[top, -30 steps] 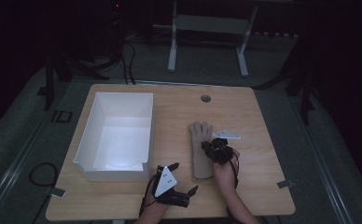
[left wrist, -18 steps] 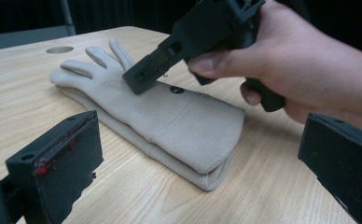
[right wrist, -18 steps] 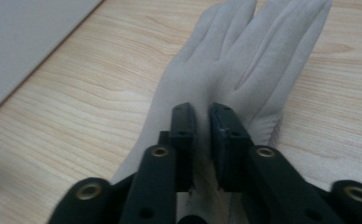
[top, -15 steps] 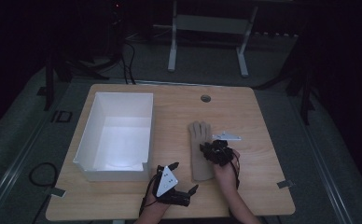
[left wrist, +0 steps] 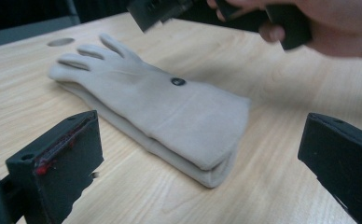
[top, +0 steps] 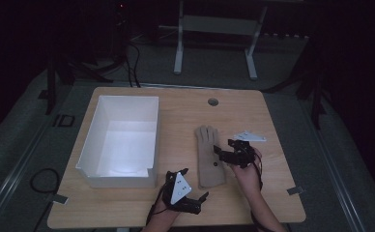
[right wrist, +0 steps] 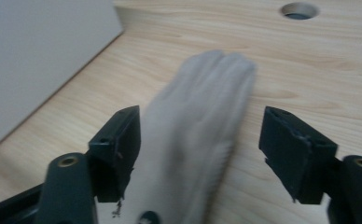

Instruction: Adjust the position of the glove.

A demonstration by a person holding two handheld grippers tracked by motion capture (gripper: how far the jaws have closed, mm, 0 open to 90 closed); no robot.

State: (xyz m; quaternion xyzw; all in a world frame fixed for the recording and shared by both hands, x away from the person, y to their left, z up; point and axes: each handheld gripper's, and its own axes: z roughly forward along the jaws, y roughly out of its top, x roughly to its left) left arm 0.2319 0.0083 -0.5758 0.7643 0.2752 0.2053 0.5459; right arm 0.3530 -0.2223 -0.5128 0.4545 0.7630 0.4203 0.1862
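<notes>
A beige glove (top: pixel 209 157) lies flat on the wooden table (top: pixel 272 121), fingers pointing away from the person. My right gripper (top: pixel 223 153) hovers at the glove's right side, over its middle. In the right gripper view its jaws stand open on either side of the blurred glove (right wrist: pixel 198 130), and the gripper (right wrist: pixel 200 149) holds nothing. My left gripper (top: pixel 194 183) sits near the front edge, just left of the cuff. It is open (left wrist: pixel 198 161) and faces the glove's cuff end (left wrist: pixel 160 107), apart from it. A small dark dot marks the glove's back.
A white open box (top: pixel 120 140) stands on the left half of the table, its wall (right wrist: pixel 39 56) close to the glove. A round cable hole (top: pixel 213 102) lies at the far middle. The other hand (left wrist: pixel 328 32) with its gripper hangs above the glove.
Both grippers have shifted only slightly, the right one a little further over the glove. The glove lies where it was.
</notes>
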